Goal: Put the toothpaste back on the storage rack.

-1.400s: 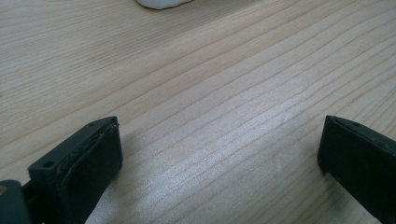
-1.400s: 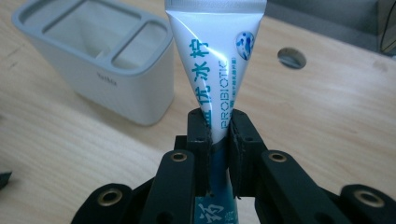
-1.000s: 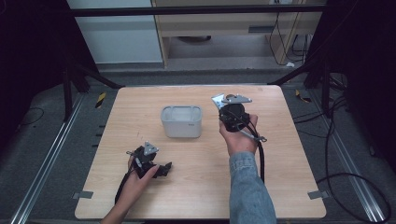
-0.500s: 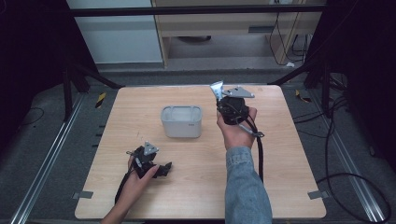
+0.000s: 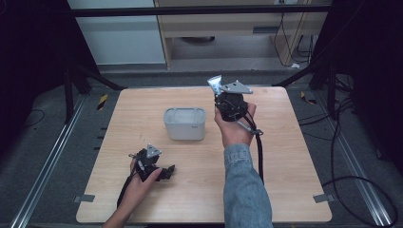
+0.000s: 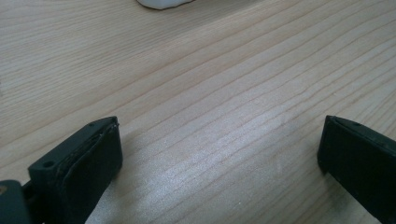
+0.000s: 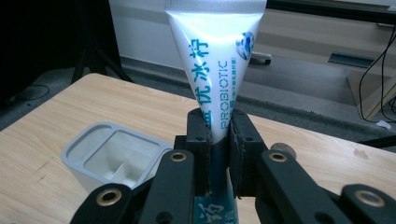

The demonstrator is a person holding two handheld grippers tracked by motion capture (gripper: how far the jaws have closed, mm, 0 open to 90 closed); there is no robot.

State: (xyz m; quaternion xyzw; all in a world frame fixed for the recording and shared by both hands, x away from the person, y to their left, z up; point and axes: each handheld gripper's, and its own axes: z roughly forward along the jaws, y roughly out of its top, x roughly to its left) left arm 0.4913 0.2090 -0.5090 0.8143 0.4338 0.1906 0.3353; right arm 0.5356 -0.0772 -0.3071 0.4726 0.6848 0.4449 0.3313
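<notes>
From where I sit, the pickup looks done: my right gripper (image 5: 219, 93) has its jaws clamped on a white toothpaste tube (image 7: 215, 60), gripping it about midway along, the flat crimped end standing up above the jaws and the rest running down between them toward the hand. In the high view the tube (image 5: 214, 85) pokes out at about 11 o'clock from the gripper body, lifted clear of the wooden table (image 5: 294, 156). What I judge is left is the drop-off: the grey holder (image 5: 185, 123) sits near the middle of the table, at roughly 8 o'clock from the held tube and apart from it, so the tube is not yet over it. In the right gripper view the holder (image 7: 112, 156) lies at about 8 o'clock below the jaws, and its divided compartments look empty as far as I can see. My left gripper (image 5: 159, 172) rests low on the table at about 7 o'clock from the holder, jaws spread wide with bare wood between them, holding nothing.
</notes>
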